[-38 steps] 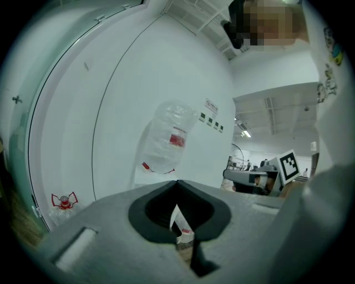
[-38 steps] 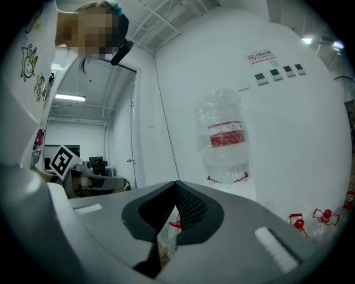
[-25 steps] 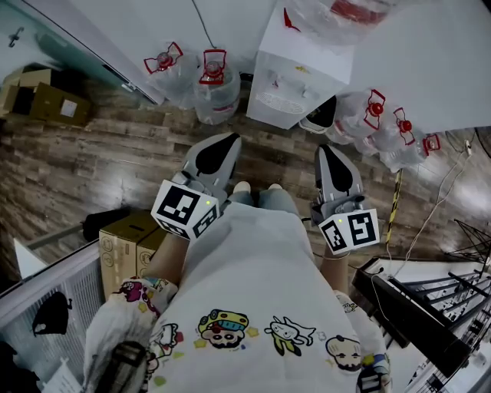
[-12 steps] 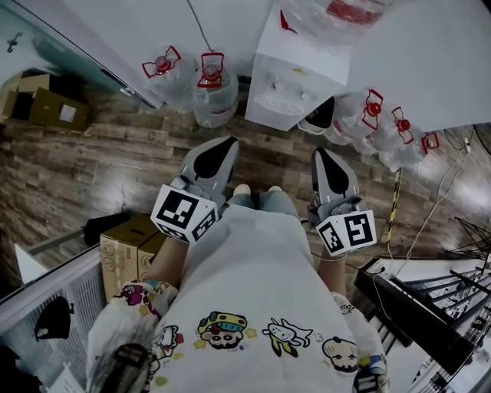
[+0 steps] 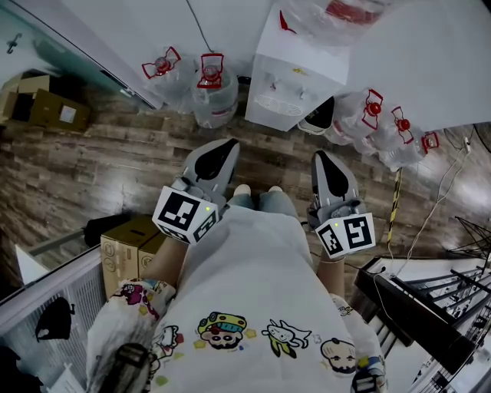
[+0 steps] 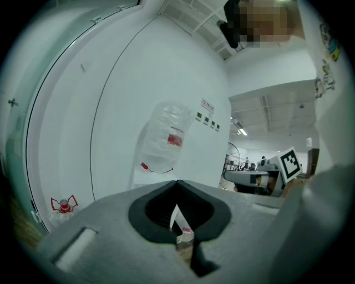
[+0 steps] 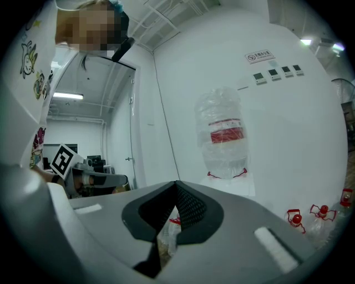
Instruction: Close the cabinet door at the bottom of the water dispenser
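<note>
The white water dispenser (image 5: 295, 77) stands against the wall with a clear bottle (image 5: 337, 15) on top. At its base a dark-faced cabinet door (image 5: 321, 113) swings out to the right, open. My left gripper (image 5: 228, 144) is shut and empty, pointing at the dispenser from well short of it. The right gripper (image 5: 318, 156) is also shut and empty, its tips below the open door and apart from it. In the left gripper view the shut left gripper (image 6: 177, 186) faces the bottle (image 6: 166, 138). In the right gripper view the right gripper (image 7: 177, 186) faces the same bottle (image 7: 224, 138).
Water jugs with red handles stand left (image 5: 213, 77) and right (image 5: 368, 111) of the dispenser. Cardboard boxes lie at the far left (image 5: 46, 104) and beside my left leg (image 5: 130, 246). A yellow-black strip (image 5: 395, 207) and a dark rack (image 5: 430, 307) are at the right.
</note>
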### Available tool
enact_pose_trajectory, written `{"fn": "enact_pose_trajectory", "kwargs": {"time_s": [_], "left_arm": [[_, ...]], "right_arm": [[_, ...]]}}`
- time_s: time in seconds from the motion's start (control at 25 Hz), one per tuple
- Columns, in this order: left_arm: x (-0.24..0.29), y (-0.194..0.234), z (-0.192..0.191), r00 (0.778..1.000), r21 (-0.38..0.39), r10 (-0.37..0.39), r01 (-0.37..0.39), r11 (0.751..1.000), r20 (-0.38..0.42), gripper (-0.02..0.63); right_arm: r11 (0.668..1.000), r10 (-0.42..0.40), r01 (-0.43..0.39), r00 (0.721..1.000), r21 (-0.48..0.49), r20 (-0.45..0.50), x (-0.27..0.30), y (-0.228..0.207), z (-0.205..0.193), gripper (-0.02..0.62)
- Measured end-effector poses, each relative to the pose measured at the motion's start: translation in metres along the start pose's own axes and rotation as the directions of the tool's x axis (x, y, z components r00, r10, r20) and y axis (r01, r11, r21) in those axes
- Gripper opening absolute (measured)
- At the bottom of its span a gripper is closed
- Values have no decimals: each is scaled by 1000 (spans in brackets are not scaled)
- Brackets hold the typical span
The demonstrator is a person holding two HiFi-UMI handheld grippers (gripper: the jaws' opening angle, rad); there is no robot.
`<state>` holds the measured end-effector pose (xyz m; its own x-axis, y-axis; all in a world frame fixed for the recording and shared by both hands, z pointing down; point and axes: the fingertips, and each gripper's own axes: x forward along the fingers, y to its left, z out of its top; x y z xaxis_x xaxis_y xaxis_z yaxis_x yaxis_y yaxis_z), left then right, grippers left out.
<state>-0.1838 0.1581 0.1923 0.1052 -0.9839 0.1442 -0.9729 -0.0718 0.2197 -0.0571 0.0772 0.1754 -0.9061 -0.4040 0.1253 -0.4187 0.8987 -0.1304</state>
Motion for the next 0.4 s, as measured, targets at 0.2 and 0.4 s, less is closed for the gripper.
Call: {"fn": "enact_pose_trajectory", "kwargs": {"time_s": [0.2,0.4], "left_arm": [[-2,0,1,1000,3,-1,1,1000,-1,0],[-3,0,3,1000,6,1,-1,1000,5,0]], "right_arm": [[1000,-2,2,1000,-3,1,-2,0,1,6],[1000,-8,8,1000,-2,4,-4,-1,1,6]]}}
